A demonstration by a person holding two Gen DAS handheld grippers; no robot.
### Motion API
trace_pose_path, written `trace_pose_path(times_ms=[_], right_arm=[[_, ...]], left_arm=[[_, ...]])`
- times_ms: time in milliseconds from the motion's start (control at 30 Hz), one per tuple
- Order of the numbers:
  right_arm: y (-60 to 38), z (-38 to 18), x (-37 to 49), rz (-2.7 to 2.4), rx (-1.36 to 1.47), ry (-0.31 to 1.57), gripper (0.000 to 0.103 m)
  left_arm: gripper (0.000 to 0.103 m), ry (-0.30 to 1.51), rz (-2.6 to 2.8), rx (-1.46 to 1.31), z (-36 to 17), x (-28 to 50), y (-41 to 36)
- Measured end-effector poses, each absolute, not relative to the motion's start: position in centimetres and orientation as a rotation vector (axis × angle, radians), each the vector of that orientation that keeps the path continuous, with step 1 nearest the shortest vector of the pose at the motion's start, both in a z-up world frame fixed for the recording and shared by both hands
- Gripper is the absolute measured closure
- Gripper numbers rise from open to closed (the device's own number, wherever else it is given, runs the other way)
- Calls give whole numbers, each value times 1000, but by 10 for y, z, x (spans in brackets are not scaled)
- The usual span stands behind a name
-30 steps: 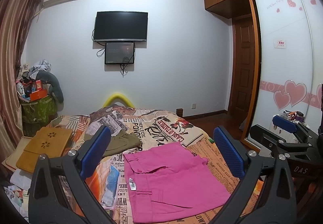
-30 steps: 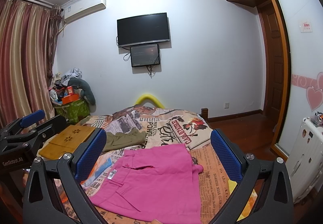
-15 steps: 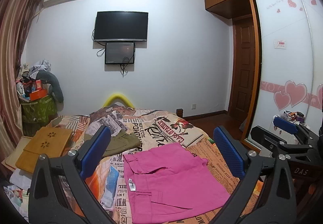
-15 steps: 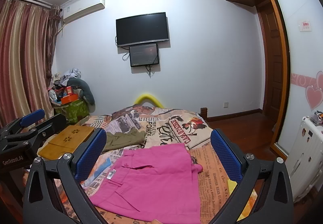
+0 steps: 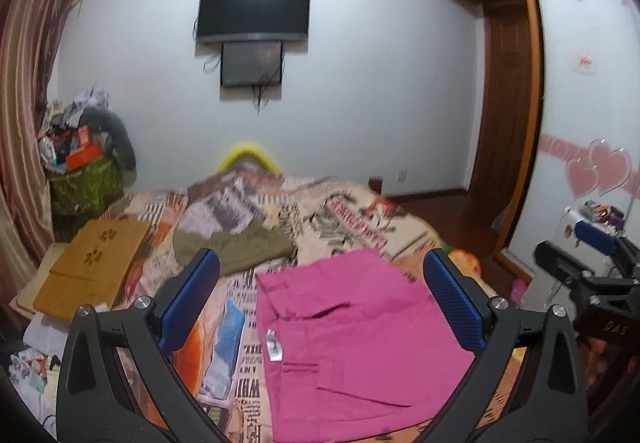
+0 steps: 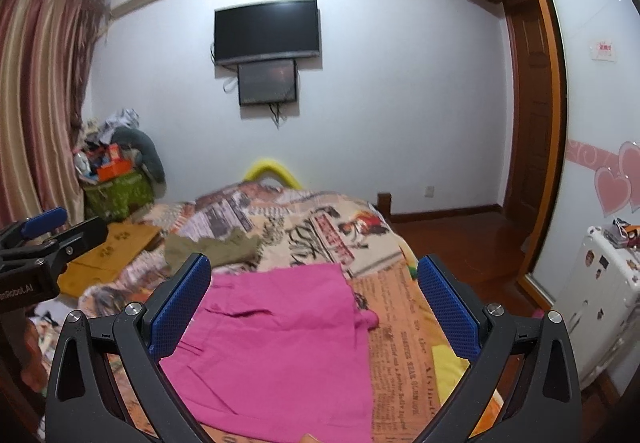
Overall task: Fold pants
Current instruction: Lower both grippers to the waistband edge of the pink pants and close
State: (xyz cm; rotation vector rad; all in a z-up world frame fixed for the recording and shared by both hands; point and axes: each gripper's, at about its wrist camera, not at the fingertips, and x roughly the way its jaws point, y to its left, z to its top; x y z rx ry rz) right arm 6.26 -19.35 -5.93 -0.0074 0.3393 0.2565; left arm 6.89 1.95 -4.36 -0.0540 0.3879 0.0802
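Note:
Pink pants (image 5: 352, 339) lie folded flat on the printed bedspread (image 5: 348, 219), a white label showing at their left edge. In the right wrist view the same pink pants (image 6: 280, 347) spread below and between the fingers. My left gripper (image 5: 320, 299) hovers above them, open, blue pads wide apart and holding nothing. My right gripper (image 6: 314, 303) is also open and empty above the pants. Each view catches the other gripper at its side edge.
Folded olive pants (image 5: 240, 243) lie further back on the bed. A tan wooden board (image 5: 96, 267) rests at the left. A green bin (image 5: 84, 187) piled with clutter stands by the curtain. A white suitcase (image 6: 600, 291) stands at the right, near the wardrobe.
Both views have tilted downward and moved closer to the pink pants, which now fill more of the frame. Both grippers stay open. The pants have not moved.

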Motion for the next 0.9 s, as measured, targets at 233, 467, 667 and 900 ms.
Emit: trace_pose_path(times_ms=[233,467,667,900], right_arm=[[-197,-94,98,223,-48,479,0],[-207,-120,129,234,-45,600,0],[-215,-138,161,254,-40,669,1],[-219,-163,193,268,-63,742,1]], left_arm=[[0,548,94,-85,-94,122,34],[0,672,69,-129,-128,171,50],[0,748,118,-117,-150,209,63],[0,821,95,-91,-175,245,72]])
